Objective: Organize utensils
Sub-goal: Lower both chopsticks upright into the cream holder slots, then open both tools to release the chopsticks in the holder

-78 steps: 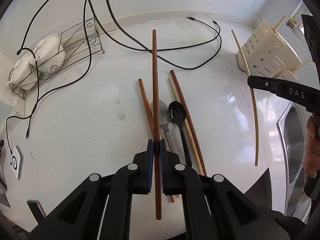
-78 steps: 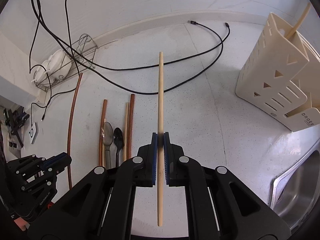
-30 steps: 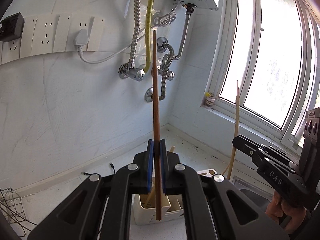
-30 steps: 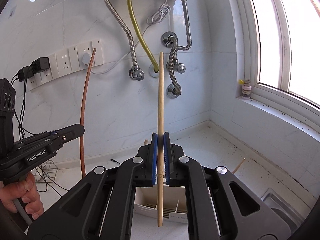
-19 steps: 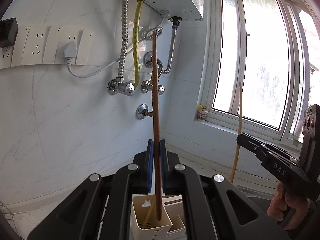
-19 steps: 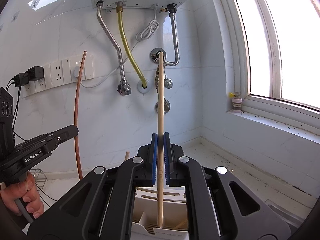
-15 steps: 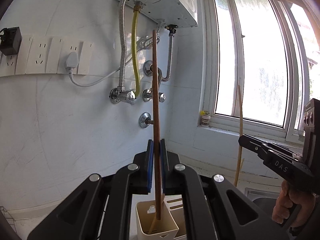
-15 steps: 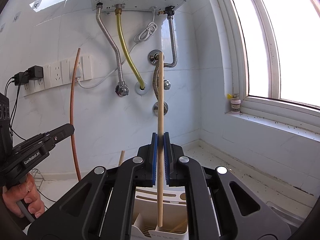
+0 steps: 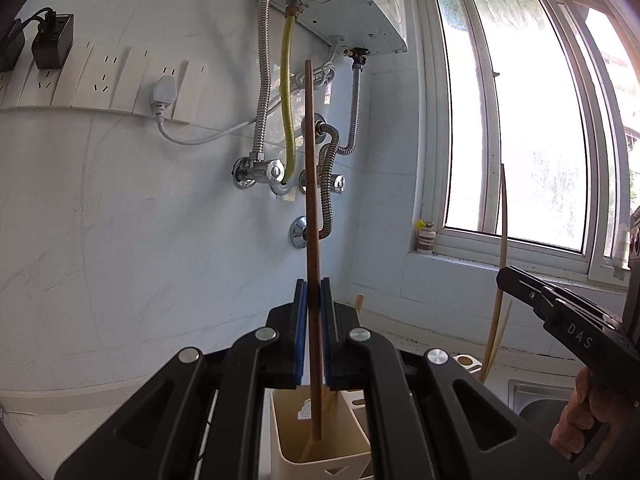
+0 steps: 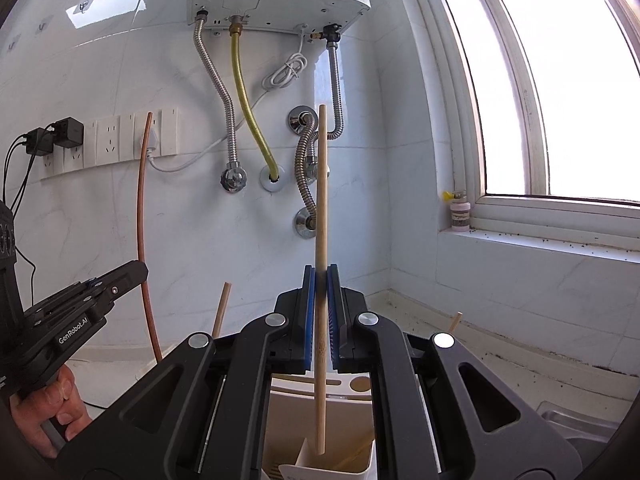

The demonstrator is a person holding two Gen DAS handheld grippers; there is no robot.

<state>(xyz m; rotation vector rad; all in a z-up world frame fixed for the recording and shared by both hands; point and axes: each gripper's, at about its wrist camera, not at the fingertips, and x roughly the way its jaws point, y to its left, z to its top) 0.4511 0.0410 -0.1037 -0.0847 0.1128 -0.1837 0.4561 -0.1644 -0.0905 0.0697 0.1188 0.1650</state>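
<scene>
My left gripper (image 9: pixel 314 328) clamped on dark brown chopstick (image 9: pixel 311 216), upright, lower tip inside a compartment of the cream utensil holder (image 9: pixel 320 462). A light chopstick already leans in there. At right, my right gripper (image 9: pixel 505 276) pinching pale chopstick (image 9: pixel 503 216), upright. Water heater (image 9: pixel 340 4), hoses, window behind.

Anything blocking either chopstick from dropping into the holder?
Nothing visible. The brown chopstick, clamped in the left gripper, has its lower tip already inside the holder. The pale chopstick in the right gripper hangs over an open compartment, beside chopsticks already leaning there.
</scene>
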